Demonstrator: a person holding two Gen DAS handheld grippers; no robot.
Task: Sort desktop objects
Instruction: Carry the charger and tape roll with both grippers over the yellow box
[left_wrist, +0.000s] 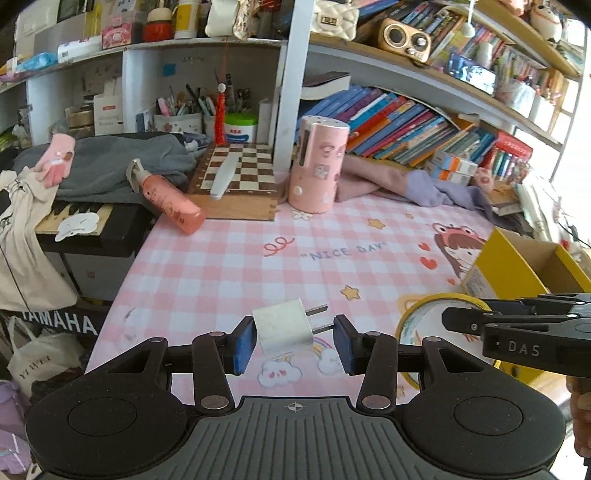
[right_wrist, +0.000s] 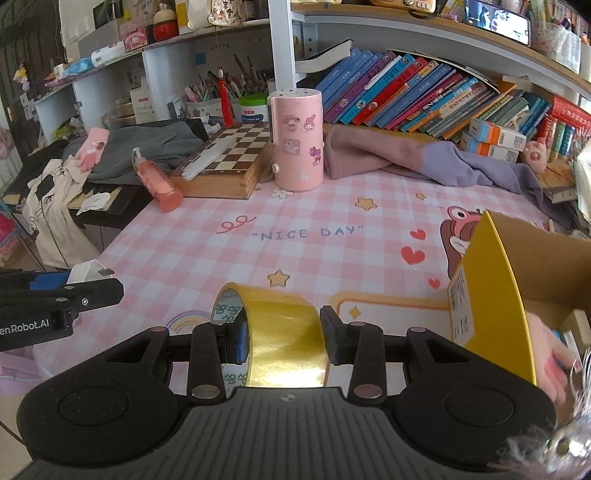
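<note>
A white plug adapter (left_wrist: 284, 326) with two metal prongs lies on the pink checked mat between the fingers of my left gripper (left_wrist: 293, 341); the jaws are open, with a gap on the right side. My right gripper (right_wrist: 282, 339) has its pads against both sides of a yellow tape roll (right_wrist: 284, 332), shut on it. The roll also shows in the left wrist view (left_wrist: 417, 317), behind the right gripper's finger. A yellow cardboard box (right_wrist: 495, 295) stands open just right of the tape, with pink and white things inside.
A pink cylinder with stickers (right_wrist: 297, 142), a wooden chessboard box (right_wrist: 229, 158) and a pink spray bottle (right_wrist: 157, 181) stand at the back of the mat. Purple cloth (right_wrist: 443, 158) lies before rows of books. A dark side table with clothes (left_wrist: 92, 173) is at left.
</note>
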